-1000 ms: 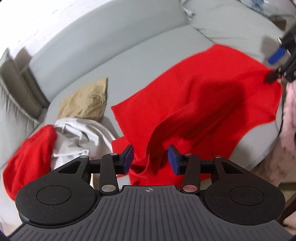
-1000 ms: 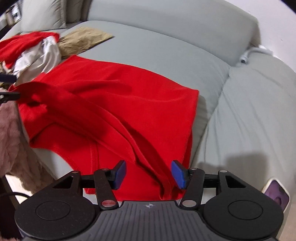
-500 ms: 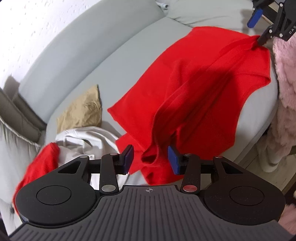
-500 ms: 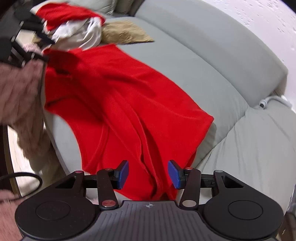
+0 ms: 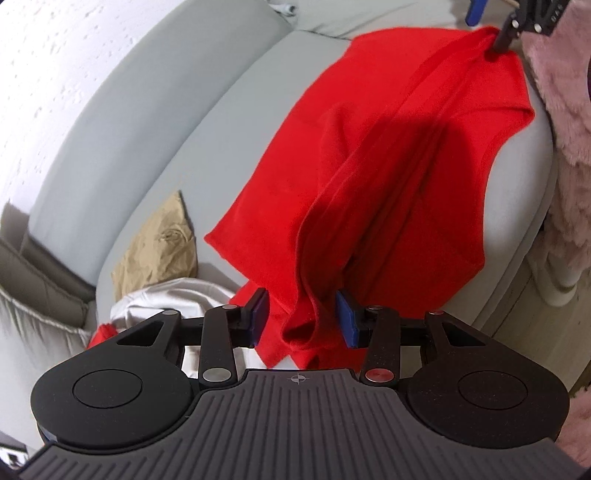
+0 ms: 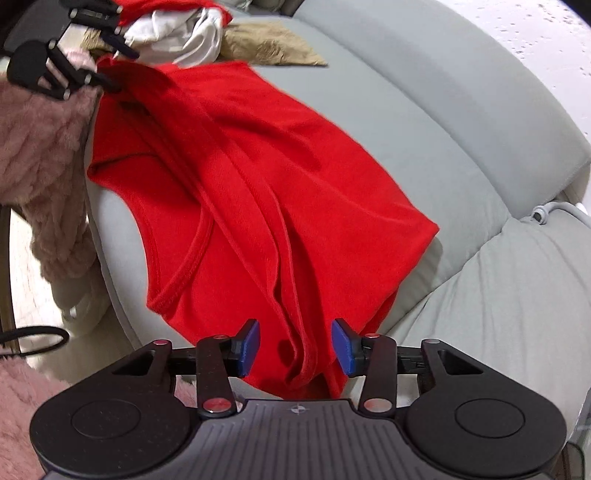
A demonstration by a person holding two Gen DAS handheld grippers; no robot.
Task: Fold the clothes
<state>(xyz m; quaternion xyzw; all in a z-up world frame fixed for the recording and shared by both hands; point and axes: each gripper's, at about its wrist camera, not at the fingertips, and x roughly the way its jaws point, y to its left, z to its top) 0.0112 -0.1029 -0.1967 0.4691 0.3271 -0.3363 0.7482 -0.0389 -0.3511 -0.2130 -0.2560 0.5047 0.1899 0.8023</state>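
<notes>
A red sleeveless garment (image 5: 388,155) lies spread over the grey sofa seat, stretched in a ridge between both grippers; it also shows in the right wrist view (image 6: 258,184). My left gripper (image 5: 302,320) has its blue pads apart, with a bunched red edge hanging between them, not visibly clamped. My right gripper (image 6: 295,349) also has its pads apart, with folds of the red garment between them. The right gripper shows far off in the left wrist view (image 5: 509,26) at the garment's other end. The left gripper shows in the right wrist view (image 6: 92,70).
A tan cloth (image 5: 159,243), a white garment (image 5: 166,299) and another red piece (image 5: 101,332) lie piled at one end of the grey sofa (image 5: 155,118). A pink fluffy sleeve (image 6: 40,147) hangs by the sofa's front edge. A white cable (image 6: 546,210) lies between cushions.
Both grippers have lifted and drawn apart, pulling the red garment into a taut ridge. The views have tilted and the sofa's front edge has come into sight.
</notes>
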